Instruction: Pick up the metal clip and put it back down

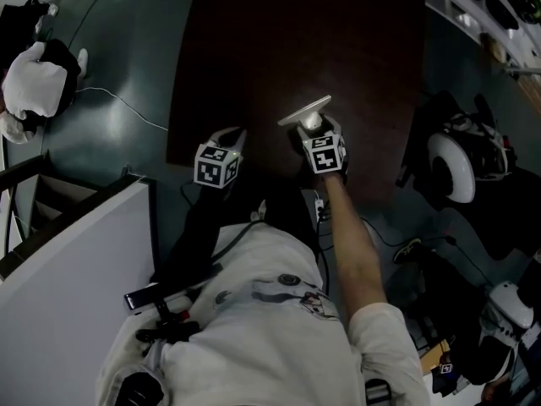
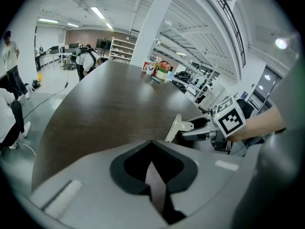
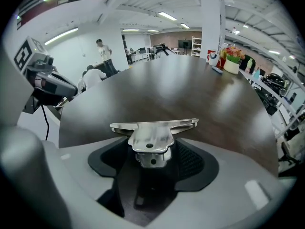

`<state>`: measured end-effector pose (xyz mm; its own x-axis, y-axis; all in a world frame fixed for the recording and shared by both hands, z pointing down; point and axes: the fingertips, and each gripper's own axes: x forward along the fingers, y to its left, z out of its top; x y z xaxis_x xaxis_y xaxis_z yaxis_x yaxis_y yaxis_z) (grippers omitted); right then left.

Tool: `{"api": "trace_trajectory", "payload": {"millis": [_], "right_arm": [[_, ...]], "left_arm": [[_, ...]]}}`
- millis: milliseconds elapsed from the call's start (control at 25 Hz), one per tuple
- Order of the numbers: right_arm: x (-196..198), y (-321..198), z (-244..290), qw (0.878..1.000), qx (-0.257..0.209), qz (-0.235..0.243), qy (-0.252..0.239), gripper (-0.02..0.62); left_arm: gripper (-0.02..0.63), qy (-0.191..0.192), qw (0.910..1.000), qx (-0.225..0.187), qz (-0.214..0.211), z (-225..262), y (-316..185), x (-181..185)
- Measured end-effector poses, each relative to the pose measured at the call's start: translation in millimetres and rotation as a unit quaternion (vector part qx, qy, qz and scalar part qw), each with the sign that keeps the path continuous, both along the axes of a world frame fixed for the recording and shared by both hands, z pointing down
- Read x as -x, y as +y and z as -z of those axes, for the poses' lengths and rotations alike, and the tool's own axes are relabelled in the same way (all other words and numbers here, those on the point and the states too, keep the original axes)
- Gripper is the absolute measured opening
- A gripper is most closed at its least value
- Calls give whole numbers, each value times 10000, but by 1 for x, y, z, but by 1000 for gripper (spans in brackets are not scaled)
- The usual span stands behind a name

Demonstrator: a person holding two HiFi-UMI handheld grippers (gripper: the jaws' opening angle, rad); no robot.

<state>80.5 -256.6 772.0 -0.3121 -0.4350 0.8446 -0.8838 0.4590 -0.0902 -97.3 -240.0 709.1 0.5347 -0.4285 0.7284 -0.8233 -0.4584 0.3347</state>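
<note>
Dark wood desk [image 1: 254, 49], grey-green floor [image 1: 118, 66], an open room under strip lights [image 2: 97, 12]. Your right gripper [image 3: 153, 151] has its jaws wide, gripping the metal clip [image 3: 152, 127] just over the desk's near edge. Your left gripper [image 2: 151, 147] has its jaws closed on nothing. Labels on the far containers [image 2: 159, 70] are too small to read.

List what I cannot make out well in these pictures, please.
- Whether the metal clip touches the table: right gripper view, the clip covers that spot; head view, too dark.
- The objects at the table's far end: both gripper views, too small and blurred.
- The table's far end: head view, cut off by the top edge.
</note>
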Motion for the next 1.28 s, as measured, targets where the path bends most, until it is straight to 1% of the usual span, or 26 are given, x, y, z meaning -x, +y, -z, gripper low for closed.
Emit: {"api": "trace_trajectory", "payload": {"millis": [120, 200, 280, 400, 440, 520, 600, 640, 760, 920, 1080, 1280], "right_arm": [[-9, 6, 16, 9997, -242, -83, -13, 316], [-15, 8, 36, 9983, -536, -205, -67, 313], [-21, 8, 64, 9950, -926, -350, -153, 285], [-28, 4, 116, 9840, -1655, -599, -275, 186], [-31, 2, 134, 9786, -1916, -689, -304, 146], [-35, 0, 169, 9666, -2394, -850, -337, 96], [-39, 4, 197, 9566, -2729, -949, -369, 23], [-41, 11, 207, 9535, -2825, -972, -387, 2], [-45, 36, 226, 9483, -2972, -1009, -477, 2], [-46, 33, 242, 9342, -3317, -1135, -654, 2], [-43, 51, 258, 9287, -3440, -1191, -705, 2], [-34, 66, 274, 9226, -3613, -1146, -723, 2]], "left_arm": [[-2, 57, 9999, -133, -34, 7, -2, -7], [-2, 138, 9994, -307, -52, 17, -5, -13], [-2, 244, 9981, -555, -63, 32, -9, -20], [-2, 405, 9939, -1022, -61, 63, -17, -31], [-2, 447, 9919, -1187, -56, 74, -20, -34], [-2, 522, 9872, -1509, -39, 97, -25, -41], [-2, 602, 9822, -1780, -15, 119, -26, -49], [-2, 640, 9802, -1873, -2, 129, -23, -54], [-2, 724, 9758, -2065, 43, 147, -3, -63], [-2, 784, 9652, -2494, 53, 165, -10, -65], [-2, 825, 9609, -2642, 35, 180, 2, -63], [-2, 933, 9529, -2885, -47, 199, 8, -60]]}}
